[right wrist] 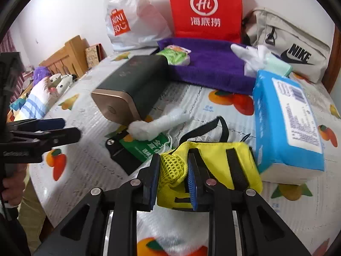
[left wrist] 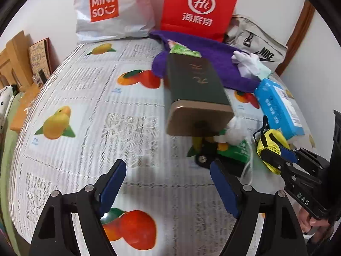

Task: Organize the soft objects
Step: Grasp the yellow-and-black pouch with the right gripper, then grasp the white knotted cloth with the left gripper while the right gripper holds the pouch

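**R jaws pinching yellow pouch; L idle**

The right gripper [right wrist: 172, 183] has its jaws pressed onto the mesh end of the yellow pouch [right wrist: 215, 160], which sits near-right on the surface [left wrist: 89, 111], just beside the blue tissue pack [right wrist: 285, 123]. Grip looks shallow, only a fold of mesh btwn the pads. The left gripper [left wrist: 168, 183] hovers w/ jaws spread wide, holding nothing, over bare cloth near-left of the clutter.

Other soft stuff: purple towel [right wrist: 211, 64] far centre, white gloves [right wrist: 251, 55] on its right end, a white cotton wad [right wrist: 157, 125] in the middle, lying against the dark tin [right wrist: 132, 85] and over a green packet [right wrist: 142, 147]. Bags stand at the far wall: white Miniso bag [left wrist: 110, 10], red bag [left wrist: 198, 6], Nike bag [right wrist: 287, 42].

Risks, as I judge them:
- Mesh fold could slip out on lift, since little fabric is caught; the pouch would drop back.
- The pouch's black strap [right wrist: 221, 125] loops up toward the tissue pack; it may snag and drag the pack.
- The pouch touches the green packet's edge, so a sideways pull could sweep the packet and wad along.
- The tin lies on its side; a nudge may roll it.
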`<state>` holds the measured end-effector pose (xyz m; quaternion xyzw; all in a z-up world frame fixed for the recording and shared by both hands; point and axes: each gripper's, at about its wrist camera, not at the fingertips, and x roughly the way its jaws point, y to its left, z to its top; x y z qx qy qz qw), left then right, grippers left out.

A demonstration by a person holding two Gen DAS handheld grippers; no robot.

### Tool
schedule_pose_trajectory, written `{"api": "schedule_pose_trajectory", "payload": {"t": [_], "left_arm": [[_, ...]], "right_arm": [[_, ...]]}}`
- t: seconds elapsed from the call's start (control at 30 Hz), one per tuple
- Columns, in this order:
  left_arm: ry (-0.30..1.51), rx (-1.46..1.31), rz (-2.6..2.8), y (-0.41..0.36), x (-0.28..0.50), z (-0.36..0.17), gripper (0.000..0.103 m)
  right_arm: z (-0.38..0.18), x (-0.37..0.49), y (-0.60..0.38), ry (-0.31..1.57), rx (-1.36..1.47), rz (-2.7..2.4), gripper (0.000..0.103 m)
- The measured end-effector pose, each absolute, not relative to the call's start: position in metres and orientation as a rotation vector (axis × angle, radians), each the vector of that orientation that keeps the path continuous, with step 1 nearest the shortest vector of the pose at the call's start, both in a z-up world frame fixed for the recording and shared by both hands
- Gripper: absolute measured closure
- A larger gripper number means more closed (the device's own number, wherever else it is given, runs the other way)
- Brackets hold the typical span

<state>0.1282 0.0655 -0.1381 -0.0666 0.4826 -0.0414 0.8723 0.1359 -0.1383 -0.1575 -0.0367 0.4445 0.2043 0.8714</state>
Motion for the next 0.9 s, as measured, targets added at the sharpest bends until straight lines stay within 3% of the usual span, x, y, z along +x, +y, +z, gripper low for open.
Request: {"api": "schedule_pose_trajectory", "payload": {"t": [0.63,0.9], "left_arm": [[0.955,-0.059,-0.150,-0.009,0.139,-0.141,0.027],[1.001,-0.039,-0.112,-0.028,0.163,-0.152,0.037]], "right_arm": [[-0.124,0.080,-0.211,0.840,-0.026,0.397,0.079],[-0.145,0.084,-0.234,0.875,-0.025,0.370,0.079]]}}
